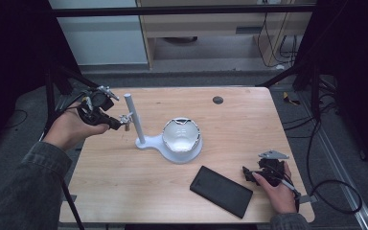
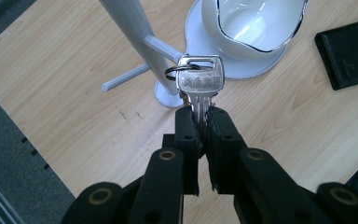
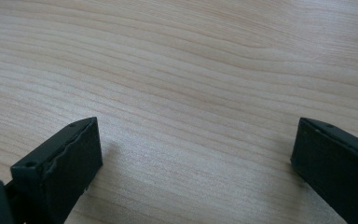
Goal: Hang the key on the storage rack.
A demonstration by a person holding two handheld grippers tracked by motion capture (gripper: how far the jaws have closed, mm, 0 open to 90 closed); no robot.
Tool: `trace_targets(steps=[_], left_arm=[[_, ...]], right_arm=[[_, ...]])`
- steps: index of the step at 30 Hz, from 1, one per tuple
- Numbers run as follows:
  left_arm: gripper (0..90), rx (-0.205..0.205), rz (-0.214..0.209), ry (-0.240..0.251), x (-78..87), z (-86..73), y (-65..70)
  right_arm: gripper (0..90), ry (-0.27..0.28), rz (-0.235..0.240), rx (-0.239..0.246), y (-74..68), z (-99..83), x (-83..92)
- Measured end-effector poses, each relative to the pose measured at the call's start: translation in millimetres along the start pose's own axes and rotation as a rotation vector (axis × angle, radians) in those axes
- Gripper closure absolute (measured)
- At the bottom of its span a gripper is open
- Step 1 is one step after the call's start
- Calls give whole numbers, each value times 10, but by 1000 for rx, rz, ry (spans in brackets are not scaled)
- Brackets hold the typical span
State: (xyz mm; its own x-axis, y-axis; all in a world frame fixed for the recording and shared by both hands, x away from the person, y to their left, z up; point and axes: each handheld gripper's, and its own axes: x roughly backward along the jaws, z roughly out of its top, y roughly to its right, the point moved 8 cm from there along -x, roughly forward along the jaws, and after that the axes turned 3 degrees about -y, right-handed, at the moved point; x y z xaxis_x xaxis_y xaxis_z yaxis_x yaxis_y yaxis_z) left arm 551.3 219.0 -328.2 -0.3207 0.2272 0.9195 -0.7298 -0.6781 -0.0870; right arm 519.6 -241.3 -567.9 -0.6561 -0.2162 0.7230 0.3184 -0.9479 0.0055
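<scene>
**Hanging the key on the stand's peg**

Working from the left of the white stand (image 1: pixel 135 120), the left tongs (image 2: pixel 200 122) are clamped on the blade of a silver key (image 2: pixel 199 83), whose ring (image 2: pixel 173 72) sits at a side peg (image 2: pixel 164 48) of the post. Whether the ring is over the peg I cannot tell. Best keep the blade steady, slide the ring well along, then release. Right of the stand sit the white bowl (image 1: pixel 181 134) and black case (image 1: pixel 221 190); beyond them, the right tongs (image 3: pixel 193 163) rest wide open, empty, over the worktop (image 1: pixel 249 124).

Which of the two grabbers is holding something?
The left gripper: its jaws are shut on a silver key beside the white stand. The right gripper is open over the bare table.
</scene>
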Motion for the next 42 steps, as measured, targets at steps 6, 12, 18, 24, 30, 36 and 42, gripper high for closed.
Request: trace_targets(steps=[6,12,18,24,30,36,42], left_arm=[[832,2,3,-9,-18,45,-4],[832,8,10,-18,-25,82,-12],[832,13,16,-37,-74,108,-32],[831,27,11,-29,-102,125,-55],[831,35,-4,-23,-105,133,-65],[867,41,22,9,-72,150,-147],[873,51,24,22,-123,120,-215]], right_arm=[[18,0,0,0,-1,0,0],[18,1,2,-1,-5,2,-1],[18,-1,1,2,-6,0,0],[18,-1,3,3,-10,0,0],[18,-1,5,2,-17,0,0],[17,-1,7,2,-20,0,0],[17,0,7,12,-20,-1,-1]])
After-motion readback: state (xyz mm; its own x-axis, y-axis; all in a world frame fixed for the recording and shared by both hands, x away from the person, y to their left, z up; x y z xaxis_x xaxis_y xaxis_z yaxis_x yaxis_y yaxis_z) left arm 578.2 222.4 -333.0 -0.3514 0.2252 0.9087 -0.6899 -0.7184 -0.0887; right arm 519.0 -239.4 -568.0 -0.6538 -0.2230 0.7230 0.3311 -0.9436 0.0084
